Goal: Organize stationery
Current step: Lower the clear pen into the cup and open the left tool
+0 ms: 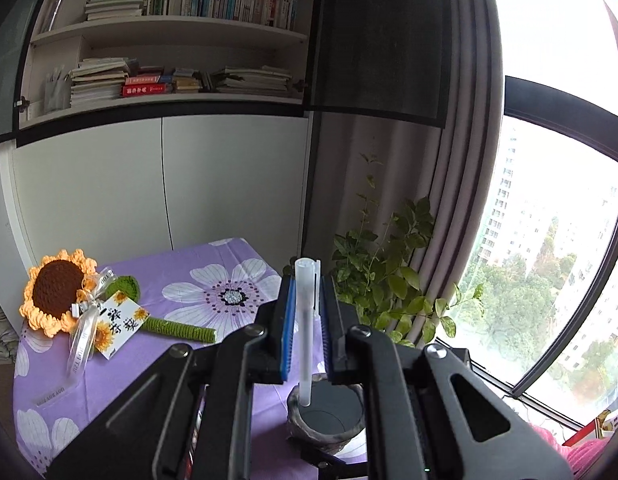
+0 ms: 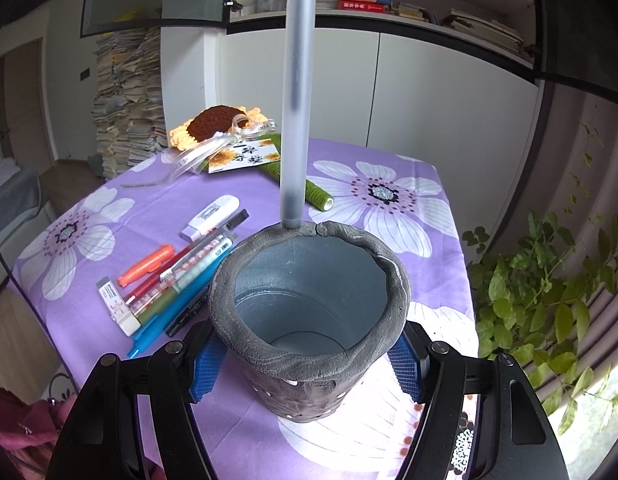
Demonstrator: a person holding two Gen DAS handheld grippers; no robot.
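Left hand-held gripper [image 1: 305, 320] is clamped on a frosted white pen [image 1: 303, 320], long axis upright, lower tip at the far rim of the grey pen pot [image 2: 309, 312] directly beneath. Right hand-held gripper [image 2: 309, 364] grips the pot's sides, steadying it on the counter [image 2: 389, 160]. Judgement: a straight descent seats the pen; remaining pens [image 2: 181, 280] lie left of the pot

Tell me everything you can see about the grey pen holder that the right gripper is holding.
The pen holder is a round, dark grey cup with a thick, uneven rim and a rough, clay-like outside pierced by small holes near the base. Its inside is smooth, bluish grey and holds nothing. It stands upright on the purple floral tablecloth, clamped between the blue pads of the right hand-held gripper. A frosted white pen hangs with its tip at the far rim.
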